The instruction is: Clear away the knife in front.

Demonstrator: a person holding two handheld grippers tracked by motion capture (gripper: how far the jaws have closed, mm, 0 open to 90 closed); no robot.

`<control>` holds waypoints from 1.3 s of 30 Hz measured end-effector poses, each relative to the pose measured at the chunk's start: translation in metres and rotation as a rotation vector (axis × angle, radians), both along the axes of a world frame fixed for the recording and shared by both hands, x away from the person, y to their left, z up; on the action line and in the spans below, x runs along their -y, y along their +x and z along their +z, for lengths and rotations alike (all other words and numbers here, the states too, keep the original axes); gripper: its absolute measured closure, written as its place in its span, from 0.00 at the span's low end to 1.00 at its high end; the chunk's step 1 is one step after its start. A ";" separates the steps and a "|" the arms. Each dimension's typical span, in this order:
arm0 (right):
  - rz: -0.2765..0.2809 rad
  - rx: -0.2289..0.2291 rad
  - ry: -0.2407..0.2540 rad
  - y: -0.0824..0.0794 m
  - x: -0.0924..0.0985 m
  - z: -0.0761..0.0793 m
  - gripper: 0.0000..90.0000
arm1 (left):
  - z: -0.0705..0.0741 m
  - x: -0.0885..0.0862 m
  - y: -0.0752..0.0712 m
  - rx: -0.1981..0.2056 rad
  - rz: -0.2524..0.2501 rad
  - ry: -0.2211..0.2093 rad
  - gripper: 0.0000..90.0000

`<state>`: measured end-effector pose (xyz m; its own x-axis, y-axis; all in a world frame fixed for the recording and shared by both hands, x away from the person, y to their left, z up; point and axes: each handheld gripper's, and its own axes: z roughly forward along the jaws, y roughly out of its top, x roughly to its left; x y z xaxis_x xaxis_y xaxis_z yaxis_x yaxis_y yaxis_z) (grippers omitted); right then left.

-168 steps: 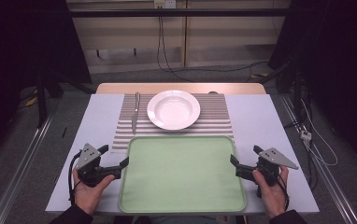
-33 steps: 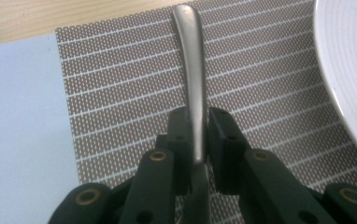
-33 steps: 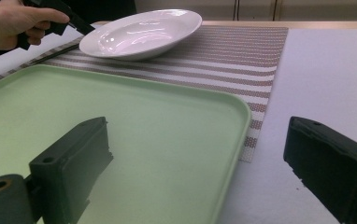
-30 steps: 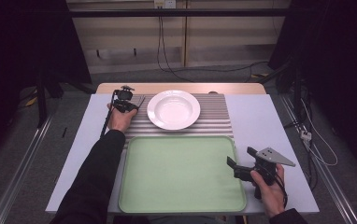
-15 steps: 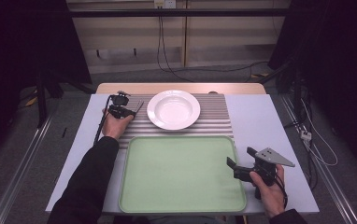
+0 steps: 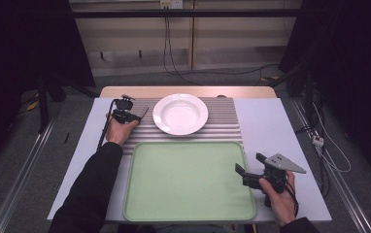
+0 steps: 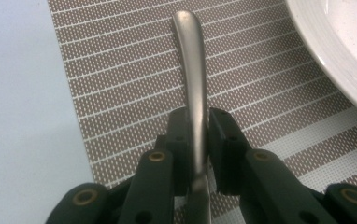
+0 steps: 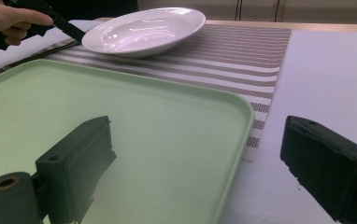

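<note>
On a pale desk (image 6: 271, 126) in a dim, cable-strewn room, a striped placemat (image 6: 222, 121) at the far edge carries a slim, dull-silver utensil handle (image 7: 193, 70) beside a white plate (image 6: 180, 113), clamped between the left gripper (image 7: 198, 140) pads, while the right gripper (image 6: 246, 172) gapes open over the green tray (image 6: 183, 179).

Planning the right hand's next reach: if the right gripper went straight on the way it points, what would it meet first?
Probably the green tray: the open right gripper straddles its near corner.
</note>
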<state>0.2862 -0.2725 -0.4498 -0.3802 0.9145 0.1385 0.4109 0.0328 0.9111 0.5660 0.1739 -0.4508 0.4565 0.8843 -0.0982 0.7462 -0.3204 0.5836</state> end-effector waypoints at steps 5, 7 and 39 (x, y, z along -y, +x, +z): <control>0.002 0.001 0.000 0.000 0.000 0.000 0.10 | 0.000 0.003 0.003 0.002 -0.001 0.010 0.88; 0.004 0.002 0.002 0.000 0.000 0.000 0.10 | 0.000 0.004 0.004 0.001 -0.009 0.019 0.88; 0.003 -0.002 -0.001 0.000 0.000 0.000 0.08 | 0.003 0.007 0.005 -0.020 -0.025 0.052 0.89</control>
<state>0.2861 -0.2730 -0.4502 -0.3828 0.9134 0.1385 0.4123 0.0348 0.9104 0.5715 0.1669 -0.4481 0.4770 0.8767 -0.0619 0.7490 -0.3686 0.5506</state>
